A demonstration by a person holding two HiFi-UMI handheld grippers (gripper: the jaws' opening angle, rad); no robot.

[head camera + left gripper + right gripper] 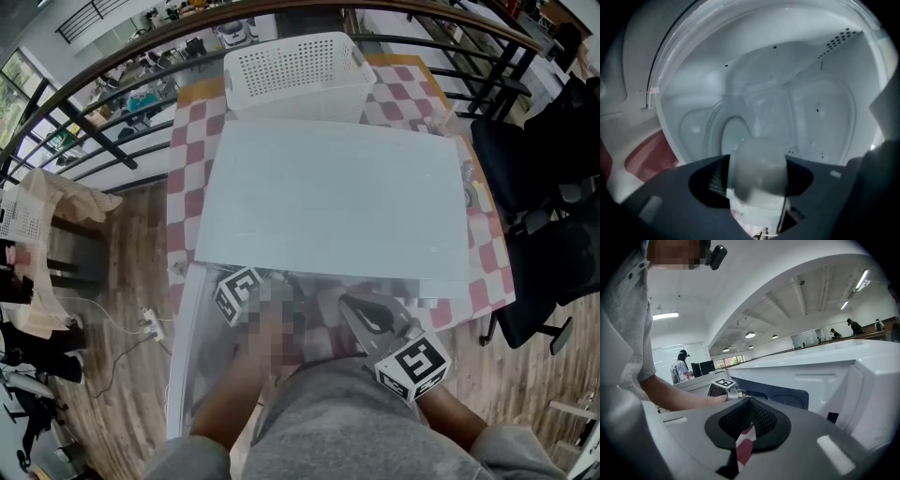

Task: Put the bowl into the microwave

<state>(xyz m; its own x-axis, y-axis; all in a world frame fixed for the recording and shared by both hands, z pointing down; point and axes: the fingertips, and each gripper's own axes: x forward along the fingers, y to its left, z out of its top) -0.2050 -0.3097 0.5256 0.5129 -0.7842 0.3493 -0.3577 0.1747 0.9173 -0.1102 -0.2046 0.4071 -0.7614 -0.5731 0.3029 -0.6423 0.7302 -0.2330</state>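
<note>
The left hand-held gripper [757, 185] reaches into the cavity of the boxy white microwave [337, 197]. Its jaws are spread, with the rim of the clear plastic bowl [759, 93] between them, and the ribbed pads seem to stand just clear of that rim rather than pinching it. The bowl sits inside the microwave, its round wall filling the left gripper view, with the cavity's pale walls and vent holes showing through it. From the head view the microwave's top hides the bowl. The right hand-held gripper [743, 437] waits outside in front of the microwave, its jaws pressed together on nothing, a sliver of red-and-white checked cloth showing through the slit. The step looks like letting go. It is best done by drawing the left hand-held gripper straight back and level, so neither jaw hooks the rim and drags the bowl out. The microwave stands on the checked worktop [192, 141], with a white perforated plastic basket [295, 75] behind it. No brand or label can be read; only the square markers on the cubes show.
</note>
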